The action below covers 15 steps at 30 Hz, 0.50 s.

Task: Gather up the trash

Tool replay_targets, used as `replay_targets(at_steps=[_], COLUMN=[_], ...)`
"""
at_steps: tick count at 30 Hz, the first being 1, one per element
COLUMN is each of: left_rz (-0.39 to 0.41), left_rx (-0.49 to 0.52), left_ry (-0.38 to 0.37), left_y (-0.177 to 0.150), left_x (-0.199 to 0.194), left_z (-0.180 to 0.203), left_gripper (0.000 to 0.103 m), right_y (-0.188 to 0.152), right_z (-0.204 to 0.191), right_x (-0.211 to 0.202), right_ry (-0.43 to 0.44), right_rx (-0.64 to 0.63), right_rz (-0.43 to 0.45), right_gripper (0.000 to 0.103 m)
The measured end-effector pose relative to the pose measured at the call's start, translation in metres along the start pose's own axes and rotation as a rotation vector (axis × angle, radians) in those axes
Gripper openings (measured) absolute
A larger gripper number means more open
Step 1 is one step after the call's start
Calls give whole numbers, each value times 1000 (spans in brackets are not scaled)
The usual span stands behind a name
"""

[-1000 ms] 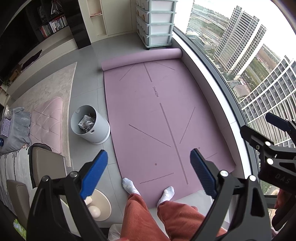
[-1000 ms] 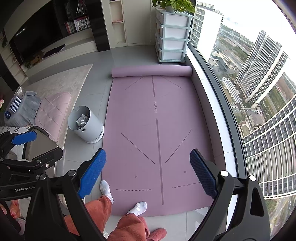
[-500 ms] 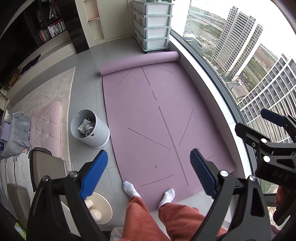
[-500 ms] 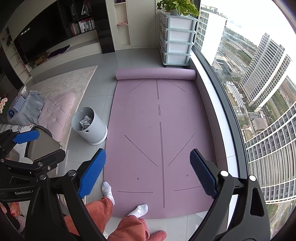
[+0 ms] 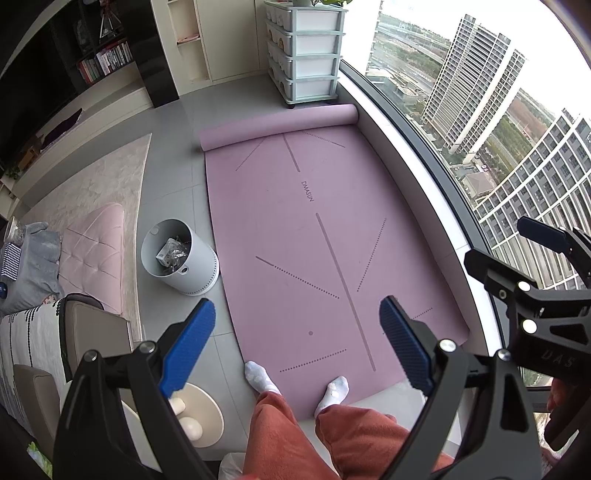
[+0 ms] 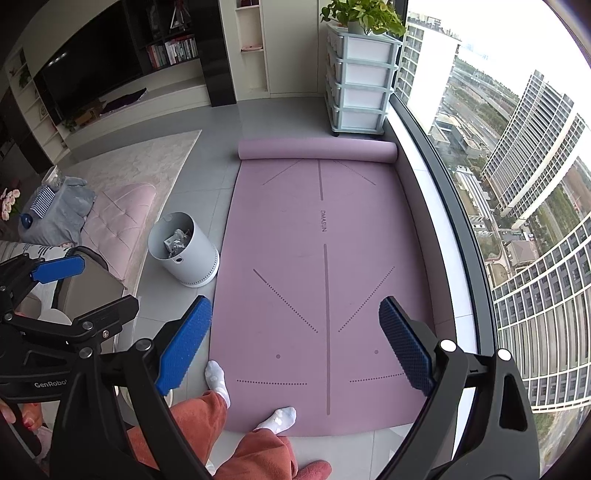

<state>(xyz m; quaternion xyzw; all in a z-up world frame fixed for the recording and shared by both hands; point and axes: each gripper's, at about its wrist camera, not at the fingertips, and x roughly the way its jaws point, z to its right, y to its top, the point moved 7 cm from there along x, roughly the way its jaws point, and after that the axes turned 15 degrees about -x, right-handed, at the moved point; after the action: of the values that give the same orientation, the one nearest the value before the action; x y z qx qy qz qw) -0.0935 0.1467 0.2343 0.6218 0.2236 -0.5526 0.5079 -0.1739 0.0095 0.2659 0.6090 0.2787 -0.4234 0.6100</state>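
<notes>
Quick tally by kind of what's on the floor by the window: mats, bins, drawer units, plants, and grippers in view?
Mats: 1, mat
Bins: 1, bin, trash inside
Drawer units: 1, drawer unit
Plants: 1, plant on top of it
Grippers: 2, left gripper, right gripper, both open and empty
Total: 6

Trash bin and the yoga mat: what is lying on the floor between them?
Nothing: in the right wrist view, only bare grey floor tile separates the trash bin from the yoga mat.
</notes>
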Motion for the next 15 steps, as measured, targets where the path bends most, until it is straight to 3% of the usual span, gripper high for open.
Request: replay_targets(at_steps=[15], left_rz=[6], left_rx=[11], left_ry=[-3], left_y=[-2], left_x=[-4], left_z=[0], left_gripper=[90], right_y=[0], right_z=[1], right_x=[-4], right_ry=[-13], right_rx=[2], right_rz=[11], right_gripper=[89])
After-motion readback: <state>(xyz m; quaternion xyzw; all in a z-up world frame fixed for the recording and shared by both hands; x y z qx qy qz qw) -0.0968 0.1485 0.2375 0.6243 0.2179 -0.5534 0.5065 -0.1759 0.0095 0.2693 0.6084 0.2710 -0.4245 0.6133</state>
